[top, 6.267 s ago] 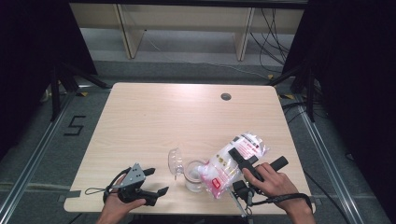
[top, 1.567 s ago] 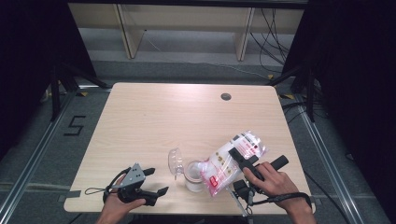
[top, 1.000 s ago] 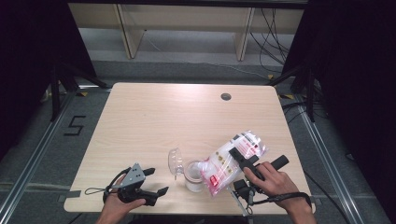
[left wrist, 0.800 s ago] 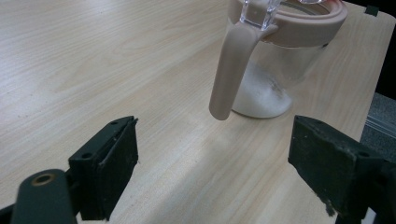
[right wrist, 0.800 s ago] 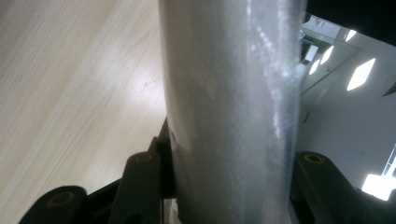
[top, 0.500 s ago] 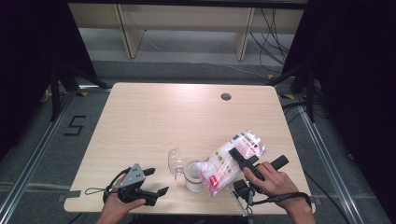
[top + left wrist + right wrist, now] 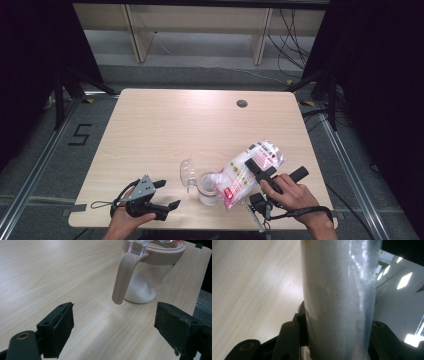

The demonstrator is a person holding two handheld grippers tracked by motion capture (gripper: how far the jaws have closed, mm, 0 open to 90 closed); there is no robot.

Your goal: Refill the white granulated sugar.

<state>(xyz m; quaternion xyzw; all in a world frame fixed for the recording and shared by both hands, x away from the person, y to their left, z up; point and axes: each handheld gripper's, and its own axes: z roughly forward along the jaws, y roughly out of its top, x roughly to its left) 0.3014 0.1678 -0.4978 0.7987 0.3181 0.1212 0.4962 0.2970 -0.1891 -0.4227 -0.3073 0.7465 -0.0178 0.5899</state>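
A clear plastic bag of white powder (image 7: 247, 170) with a red label is tilted mouth-down over a small clear jar (image 7: 207, 187). My right gripper (image 7: 258, 167) is shut on the bag's middle; the bag (image 7: 337, 295) stands pinched between its jaws in the right gripper view. The jar (image 7: 150, 272) has a beige rim and strap, its clear lid (image 7: 187, 174) hinged open to the left, and white powder heaped inside. My left gripper (image 7: 167, 194) rests open near the table's front left, and in the left gripper view the left gripper (image 7: 122, 332) points at the jar with nothing between its jaws.
The light wooden table (image 7: 175, 130) has a round cable hole (image 7: 242, 103) at the back right. Its front edge runs just below both hands. Dark floor with rails surrounds the table, and shelving legs stand behind it.
The bag has shifted slightly in the right gripper, its lower end tipping a little more toward the jar. The left gripper has stayed still.
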